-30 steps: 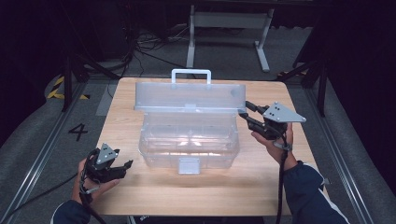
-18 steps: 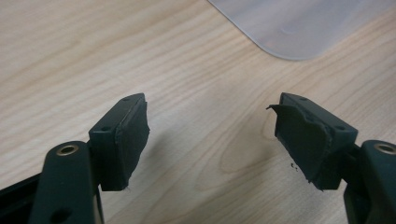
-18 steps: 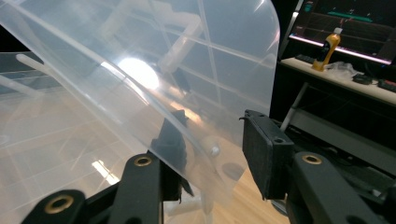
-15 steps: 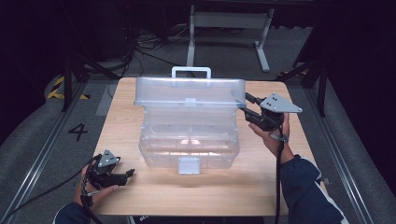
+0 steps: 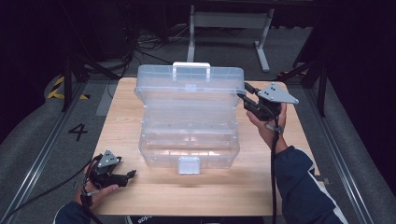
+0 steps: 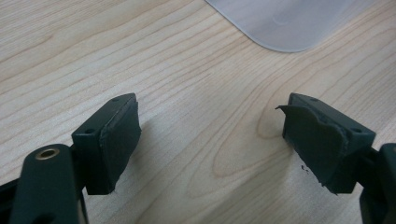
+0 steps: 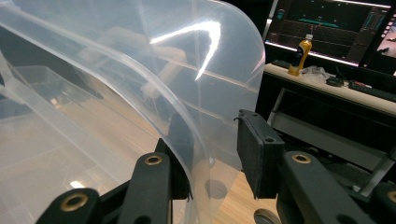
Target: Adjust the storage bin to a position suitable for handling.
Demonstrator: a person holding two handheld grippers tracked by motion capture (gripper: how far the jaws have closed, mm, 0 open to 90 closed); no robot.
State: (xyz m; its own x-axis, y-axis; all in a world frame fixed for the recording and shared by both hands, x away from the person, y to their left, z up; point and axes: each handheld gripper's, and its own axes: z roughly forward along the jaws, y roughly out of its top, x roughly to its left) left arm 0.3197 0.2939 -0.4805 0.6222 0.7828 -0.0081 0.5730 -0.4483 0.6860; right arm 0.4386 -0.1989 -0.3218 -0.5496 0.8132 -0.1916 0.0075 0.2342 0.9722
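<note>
The clear plastic storage box [image 5: 189, 135] sits mid-worktop, its lid [image 5: 190, 84] standing up at the far side with the white handle [image 5: 191, 67] on top and a latch [image 5: 188, 164] on the near wall. My right gripper [image 5: 243, 92] is at the lid's right edge; in the right gripper view the curved lid wall [image 7: 187, 93] passes between the jaws, one jaw behind the plastic, the other standing clear of it, so I read this gripper as parted around the edge, not pinching it. I judge the step in hand to be moving the lid by that edge. To do it well I would close on the rim squarely, then swing along the hinge's arc rather than pull sideways, since thin plastic held at one corner will flex and slip. My left gripper [image 5: 127, 176] rests low near the worktop's [image 5: 261, 172] front left corner, jaws spread, holding nothing, the box's rounded corner [image 6: 289, 23] just ahead of it. It could steady the base if the box slides.
</note>
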